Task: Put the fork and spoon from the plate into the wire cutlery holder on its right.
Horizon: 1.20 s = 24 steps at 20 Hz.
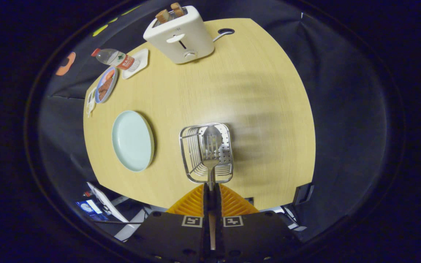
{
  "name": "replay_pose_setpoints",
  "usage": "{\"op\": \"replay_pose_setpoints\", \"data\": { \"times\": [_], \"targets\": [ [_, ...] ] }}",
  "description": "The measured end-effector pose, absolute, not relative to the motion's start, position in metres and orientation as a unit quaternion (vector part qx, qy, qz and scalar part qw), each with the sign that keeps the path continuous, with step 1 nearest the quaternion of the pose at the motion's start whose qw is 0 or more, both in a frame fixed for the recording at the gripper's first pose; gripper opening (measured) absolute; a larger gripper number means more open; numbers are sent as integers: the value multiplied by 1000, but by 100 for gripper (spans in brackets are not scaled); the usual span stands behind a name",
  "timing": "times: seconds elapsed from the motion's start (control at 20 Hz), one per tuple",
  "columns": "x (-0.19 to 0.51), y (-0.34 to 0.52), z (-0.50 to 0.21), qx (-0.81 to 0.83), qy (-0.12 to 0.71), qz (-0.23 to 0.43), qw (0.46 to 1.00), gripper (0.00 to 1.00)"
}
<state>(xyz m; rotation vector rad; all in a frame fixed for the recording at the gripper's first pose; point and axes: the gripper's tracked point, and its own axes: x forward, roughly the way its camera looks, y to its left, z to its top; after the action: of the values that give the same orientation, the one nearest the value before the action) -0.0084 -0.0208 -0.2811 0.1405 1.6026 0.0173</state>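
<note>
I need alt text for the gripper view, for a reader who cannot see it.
The gripper is shut on the handle of a fork, holding it over the wire cutlery holder, where a spoon already lies. To the holder's left on the wooden table is an empty plate; a toaster stands beyond.

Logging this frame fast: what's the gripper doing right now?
Gripper: shut on the fork, held by its handle above the wire cutlery holder.

bottle: red label, print too small to read | gripper: two square black-and-white coded markers, no letters, fingers pressed on fork handle
</note>
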Motion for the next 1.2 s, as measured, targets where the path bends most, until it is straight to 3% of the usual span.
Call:
{"op": "replay_pose_setpoints", "data": {
  "times": [0.1, 0.25, 0.5, 0.6, 0.75, 1.2],
  "targets": [
    [-6, -19, -282, 73, 715, 9, 696, 9],
    [-3, -14, -279, 89, 706, 15, 703, 22],
    [10, -7, -260, 80, 657, 39, 749, 75],
    [19, -3, -246, 70, 624, 47, 777, 86],
    [35, 8, -215, 38, 557, 60, 827, 95],
    [53, 48, -89, 26, 320, 76, 944, 97]
  ]
}}
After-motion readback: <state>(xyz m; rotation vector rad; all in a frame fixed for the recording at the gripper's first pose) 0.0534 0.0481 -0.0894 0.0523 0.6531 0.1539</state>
